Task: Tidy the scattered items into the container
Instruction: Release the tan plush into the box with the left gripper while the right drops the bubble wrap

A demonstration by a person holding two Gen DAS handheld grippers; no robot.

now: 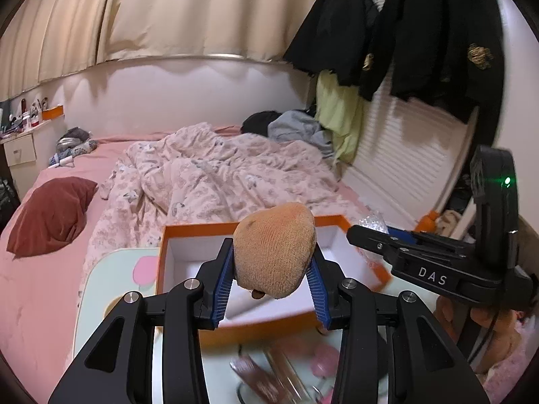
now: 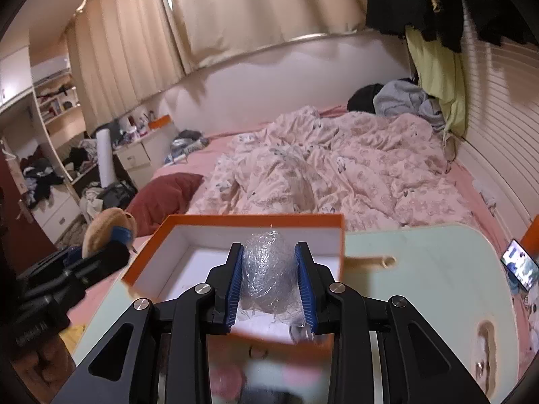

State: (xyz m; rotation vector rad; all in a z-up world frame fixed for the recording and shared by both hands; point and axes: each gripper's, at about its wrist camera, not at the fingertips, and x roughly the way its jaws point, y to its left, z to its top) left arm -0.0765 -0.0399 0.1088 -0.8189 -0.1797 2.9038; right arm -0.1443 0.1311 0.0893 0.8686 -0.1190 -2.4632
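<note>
An orange box (image 1: 188, 228) with a white inside stands on a pale green table (image 1: 101, 269); it also shows in the right wrist view (image 2: 256, 218). My left gripper (image 1: 273, 281) is shut on a tan plush toy (image 1: 274, 249) and holds it over the box. My right gripper (image 2: 271, 286) is shut on a crumpled ball of clear plastic wrap (image 2: 267, 272), held over the box's near side. The right gripper (image 1: 421, 252) appears at the right of the left wrist view, and the left gripper with the plush toy (image 2: 107, 229) at the left of the right wrist view.
A bed with a rumpled pink floral duvet (image 1: 215, 175) and a dark red pillow (image 1: 54, 215) lies behind the table. Blurred items (image 1: 269, 370) lie on the table near me. A lit phone (image 2: 518, 266) sits at the right. Dark clothes (image 1: 421, 33) hang at the right.
</note>
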